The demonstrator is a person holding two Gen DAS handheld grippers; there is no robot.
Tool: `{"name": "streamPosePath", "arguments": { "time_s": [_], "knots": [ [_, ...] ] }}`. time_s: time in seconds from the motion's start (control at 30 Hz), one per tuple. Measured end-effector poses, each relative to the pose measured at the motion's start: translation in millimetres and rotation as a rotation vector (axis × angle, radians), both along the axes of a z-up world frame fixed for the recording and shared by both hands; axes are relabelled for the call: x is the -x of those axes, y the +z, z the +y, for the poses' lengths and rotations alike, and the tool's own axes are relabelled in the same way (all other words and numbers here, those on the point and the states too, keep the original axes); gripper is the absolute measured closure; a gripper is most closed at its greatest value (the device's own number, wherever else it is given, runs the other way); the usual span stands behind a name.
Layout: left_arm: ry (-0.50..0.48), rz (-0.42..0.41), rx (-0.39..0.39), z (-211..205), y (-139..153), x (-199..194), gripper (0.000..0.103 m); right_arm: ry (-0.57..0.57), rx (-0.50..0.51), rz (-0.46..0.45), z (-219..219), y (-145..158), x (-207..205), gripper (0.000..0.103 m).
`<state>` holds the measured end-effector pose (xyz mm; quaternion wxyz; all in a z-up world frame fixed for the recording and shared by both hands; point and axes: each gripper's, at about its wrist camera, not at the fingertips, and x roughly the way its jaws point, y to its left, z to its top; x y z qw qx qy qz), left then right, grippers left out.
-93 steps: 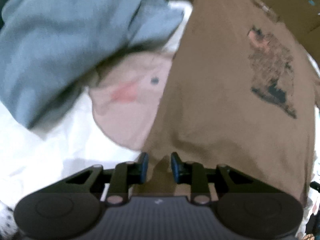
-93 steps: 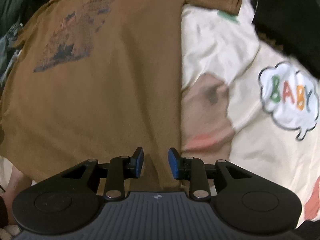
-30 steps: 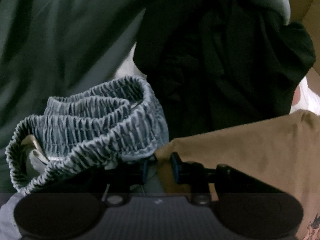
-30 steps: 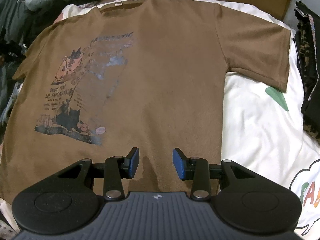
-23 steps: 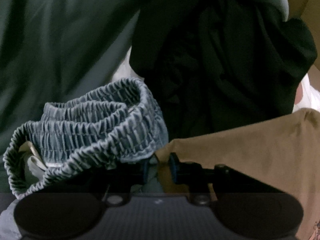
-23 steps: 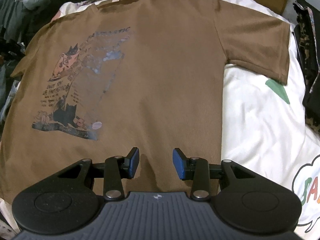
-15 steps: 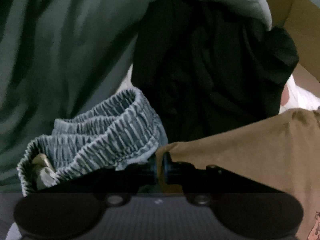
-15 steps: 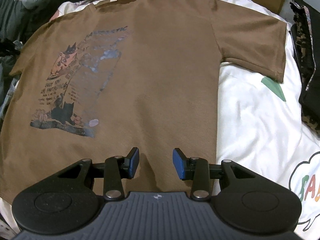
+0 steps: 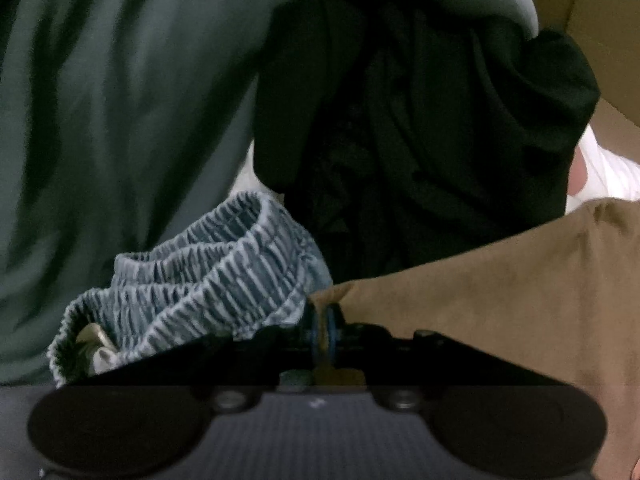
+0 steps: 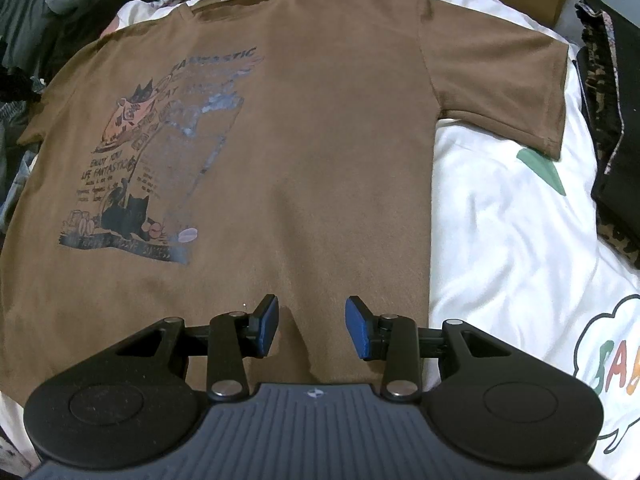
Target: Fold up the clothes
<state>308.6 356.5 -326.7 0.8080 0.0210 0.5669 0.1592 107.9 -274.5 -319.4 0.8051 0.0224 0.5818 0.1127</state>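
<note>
**Left gripper pinches the shirt's edge; right gripper hangs spread over the hem**

In the left wrist view the left gripper (image 9: pixel 324 330) sits low in the middle of the frame, its blue pads nearly together on a corner of the brown T-shirt (image 9: pixel 500 280). The jaws are easing apart slightly, yet the cloth edge is still pressed between them. The shirt runs from the pads to the right edge of the frame. Touching the pads on the left is a blue-grey garment with a gathered elastic waistband (image 9: pixel 208 276). Above it lie a grey-green garment (image 9: pixel 120 100) in the upper left and a black garment (image 9: pixel 420 140) in the upper middle.

In the right wrist view the brown T-shirt (image 10: pixel 320 160) lies flat, print side up, filling the left and middle of the frame on a white printed sheet (image 10: pixel 500 240). The right gripper (image 10: pixel 312 330) hovers at the lower middle with its jaws spread and nothing between them; the shirt's lower hem lies just under the fingertips.

The left gripper's fingers are in deep shadow and hard to make out. The shirt's left sleeve runs off the left edge in the right wrist view, and the sheet's coloured lettering is cut off at the lower right. A dark patterned garment (image 10: pixel 612 120) is partly cut off at the right edge.
</note>
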Motion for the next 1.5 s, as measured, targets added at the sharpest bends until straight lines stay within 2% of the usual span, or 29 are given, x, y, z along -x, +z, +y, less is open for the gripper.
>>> {"name": "streamPosePath", "arguments": {
  "time_s": [0.1,0.2,0.27,0.4,0.43,0.47,0.53,0.6,0.67,0.83,0.97,1.13,1.27,1.4,1.5],
  "knots": [
    [0.033,0.007,0.0,1,10,9,0.09,-0.013,0.0,-0.008,-5,2,2,0.059],
    [0.038,-0.021,-0.028,-3,26,18,0.085,-0.026,-0.002,-0.017,-10,4,4,0.059],
    [0.027,-0.043,-0.051,-8,36,24,0.07,-0.031,-0.004,-0.022,-12,5,5,0.059],
    [-0.01,-0.041,0.042,-19,47,24,0.07,-0.036,-0.006,-0.029,-14,7,8,0.059],
    [-0.027,-0.032,0.056,-32,54,6,0.07,-0.036,-0.007,-0.031,-14,7,9,0.059],
    [-0.04,-0.019,0.07,-43,59,6,0.07,-0.038,-0.007,-0.032,-15,7,10,0.059],
    [-0.048,0.003,0.102,-47,56,5,0.071,-0.042,-0.006,-0.031,-16,6,13,0.059],
    [-0.034,0.025,0.149,-53,38,5,0.071,-0.047,-0.007,-0.031,-18,6,16,0.059],
    [-0.003,0.046,0.161,-47,18,4,0.071,-0.058,-0.01,-0.035,-20,6,17,0.059],
    [0.074,0.115,0.138,-34,-8,7,0.071,-0.077,-0.025,-0.053,-23,8,19,0.059],
    [0.106,0.128,0.132,-29,-13,8,0.069,-0.093,-0.032,-0.073,-28,11,21,0.059],
    [0.089,0.117,0.093,-38,3,10,0.069,-0.104,-0.034,-0.093,-36,16,25,0.059],
    [0.083,0.091,0.072,-45,23,15,0.057,-0.124,-0.045,-0.125,-45,25,31,0.059],
    [0.065,0.061,0.091,-57,47,21,0.055,-0.148,-0.078,-0.178,-55,39,40,0.059],
    [0.032,0.024,0.1,-71,70,31,0.046,-0.167,-0.097,-0.236,-61,51,46,0.058]
  ]
}}
